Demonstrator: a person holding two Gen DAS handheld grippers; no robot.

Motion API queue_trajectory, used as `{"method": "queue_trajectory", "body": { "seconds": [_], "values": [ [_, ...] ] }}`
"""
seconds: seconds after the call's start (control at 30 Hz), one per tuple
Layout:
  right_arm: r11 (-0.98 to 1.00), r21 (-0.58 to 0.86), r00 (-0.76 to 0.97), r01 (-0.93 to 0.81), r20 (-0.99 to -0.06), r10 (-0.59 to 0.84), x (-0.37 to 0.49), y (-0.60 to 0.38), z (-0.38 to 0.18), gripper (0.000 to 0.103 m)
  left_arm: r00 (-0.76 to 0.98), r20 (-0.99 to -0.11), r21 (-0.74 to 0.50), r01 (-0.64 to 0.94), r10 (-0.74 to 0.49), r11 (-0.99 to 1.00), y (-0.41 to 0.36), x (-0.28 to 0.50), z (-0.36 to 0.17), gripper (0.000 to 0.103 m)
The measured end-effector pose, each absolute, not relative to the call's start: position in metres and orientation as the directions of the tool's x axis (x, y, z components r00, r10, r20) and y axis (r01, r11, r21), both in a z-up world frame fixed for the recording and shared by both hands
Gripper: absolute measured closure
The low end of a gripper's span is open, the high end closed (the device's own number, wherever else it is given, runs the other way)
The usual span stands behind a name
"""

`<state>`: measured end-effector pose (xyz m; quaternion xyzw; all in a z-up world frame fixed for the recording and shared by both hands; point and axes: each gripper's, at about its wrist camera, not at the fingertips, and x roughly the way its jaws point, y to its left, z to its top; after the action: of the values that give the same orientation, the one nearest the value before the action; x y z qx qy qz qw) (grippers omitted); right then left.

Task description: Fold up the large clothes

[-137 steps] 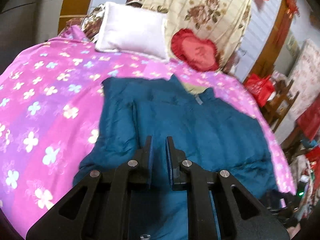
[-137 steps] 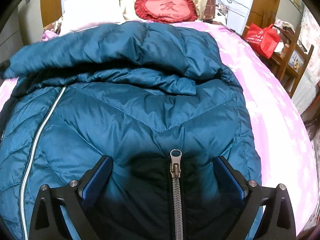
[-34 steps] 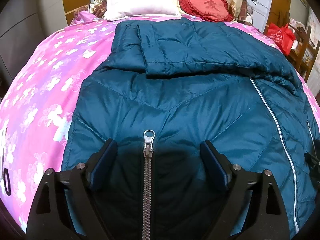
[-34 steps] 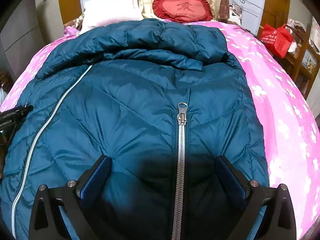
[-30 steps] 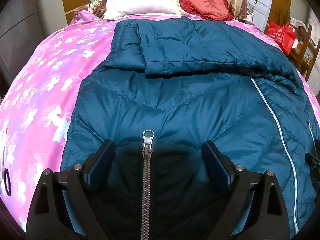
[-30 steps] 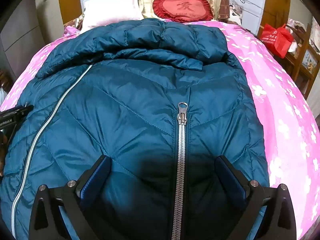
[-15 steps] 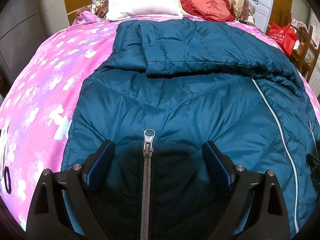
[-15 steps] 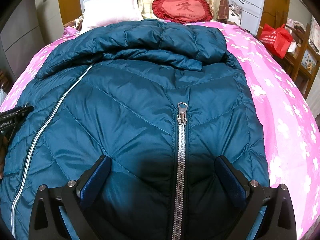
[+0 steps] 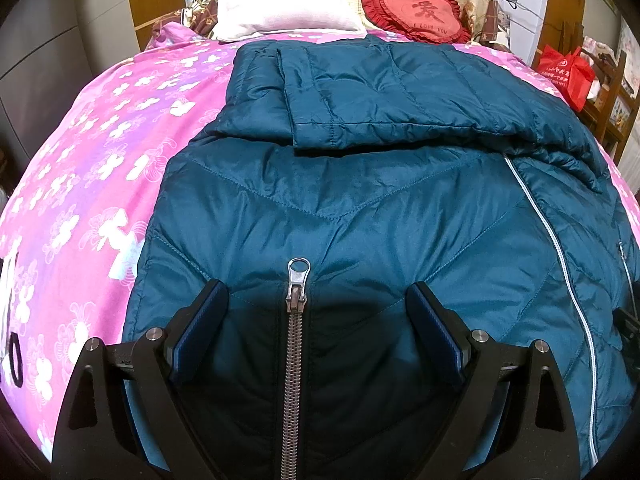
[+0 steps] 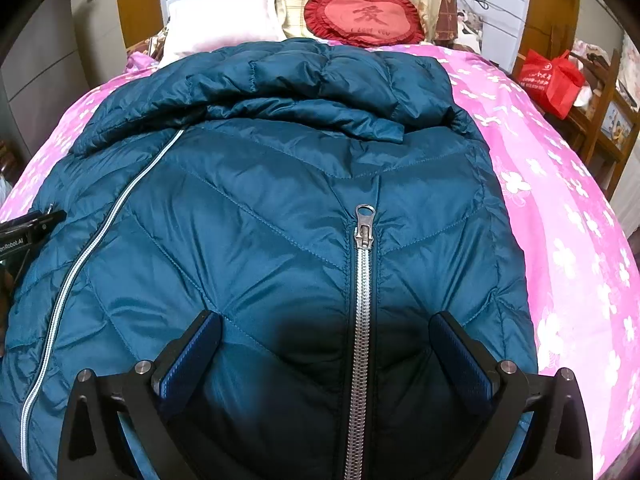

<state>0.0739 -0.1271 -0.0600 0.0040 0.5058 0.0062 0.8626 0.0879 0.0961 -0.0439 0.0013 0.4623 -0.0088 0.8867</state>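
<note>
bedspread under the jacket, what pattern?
The bedspread is pink-purple with white flowers; the left wrist view shows it best, left of the teal jacket.

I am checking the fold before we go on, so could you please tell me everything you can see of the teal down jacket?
The teal down jacket is a shiny, quilted puffer lying flat, front side up, on the pink floral bedspread. Both sleeves are folded in across its upper part; the left-wrist view shows one sleeve's cuff. A thin silver main zipper runs down its length, and each gripper's open jaws straddle a chunky metal side zipper set in dark fabric at the hem. Whether either gripper touches it cannot be told.
</note>
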Motion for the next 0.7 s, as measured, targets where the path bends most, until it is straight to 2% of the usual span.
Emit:
{"method": "queue_trajectory", "body": {
  "seconds": [0.47, 0.57, 0.7],
  "values": [
    [1.0, 0.014, 0.479, -0.013, -0.877, 0.019, 0.073, -0.128, -0.059, 0.0, 0.569, -0.822, -0.015, 0.021, -0.024, 1.0, 0.097, 0.086, -0.042, 0.012],
    [1.0, 0.001, 0.474, -0.013, -0.881, 0.007, 0.069, -0.128, -0.056, 0.0, 0.582, -0.813, -0.004, -0.014, 0.005, 1.0, 0.11, 0.074, -0.028, 0.012],
    [0.996, -0.085, 0.509, -0.017, -0.859, -0.064, 0.056, -0.12, -0.046, 0.0, 0.629, -0.777, -0.032, -0.039, -0.001, 0.999, 0.142, 0.044, -0.001, 0.012]
  ]
}}
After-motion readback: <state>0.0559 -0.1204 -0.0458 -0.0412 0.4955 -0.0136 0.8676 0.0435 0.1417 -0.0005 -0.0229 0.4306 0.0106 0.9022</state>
